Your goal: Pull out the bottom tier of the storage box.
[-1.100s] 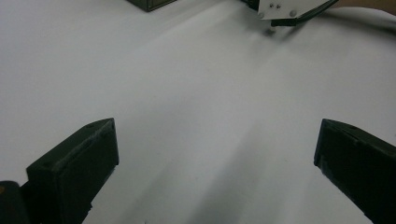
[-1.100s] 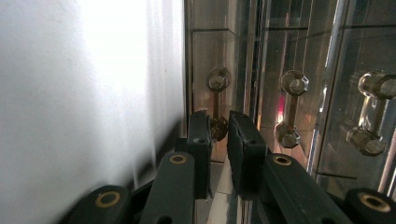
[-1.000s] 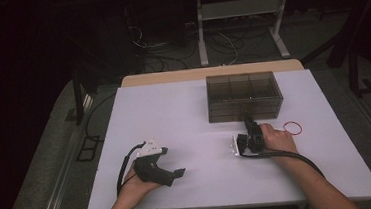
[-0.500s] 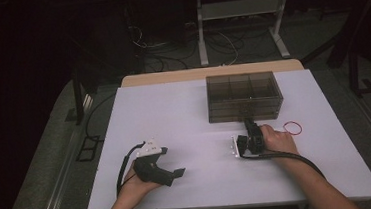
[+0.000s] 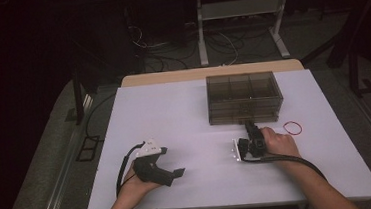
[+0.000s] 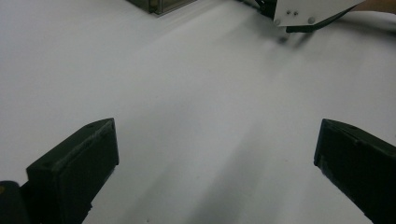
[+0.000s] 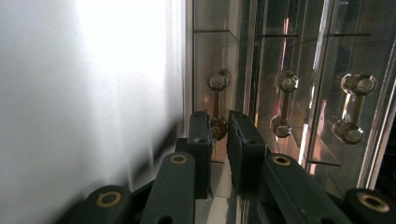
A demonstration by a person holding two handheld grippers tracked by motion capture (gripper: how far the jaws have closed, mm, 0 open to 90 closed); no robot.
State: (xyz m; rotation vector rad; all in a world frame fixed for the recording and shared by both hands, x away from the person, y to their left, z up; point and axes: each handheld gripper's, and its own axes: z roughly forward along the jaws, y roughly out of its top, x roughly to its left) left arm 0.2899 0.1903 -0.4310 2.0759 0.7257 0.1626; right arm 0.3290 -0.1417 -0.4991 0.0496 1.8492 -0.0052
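White matte table (image 5: 184,109) carries a smoky clear plastic drawer box (image 5: 243,97) at far centre-right. Right gripper (image 7: 218,135) is turned sideways, its jaws nearly closed on a bar-shaped drawer handle (image 7: 217,105) with faceted knob ends. Red rubber band (image 5: 293,127) lies beside the box. Left gripper (image 6: 215,154) rests near-left, jaws wide, holding nothing.

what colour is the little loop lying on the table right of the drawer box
Red: the rubber band is a thin red ring, clearest in the high view.

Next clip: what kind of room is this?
Probably a lab or recording workspace, not a home: a white table under bright light in a dark room, loose cables on the floor behind, and a metal stand.
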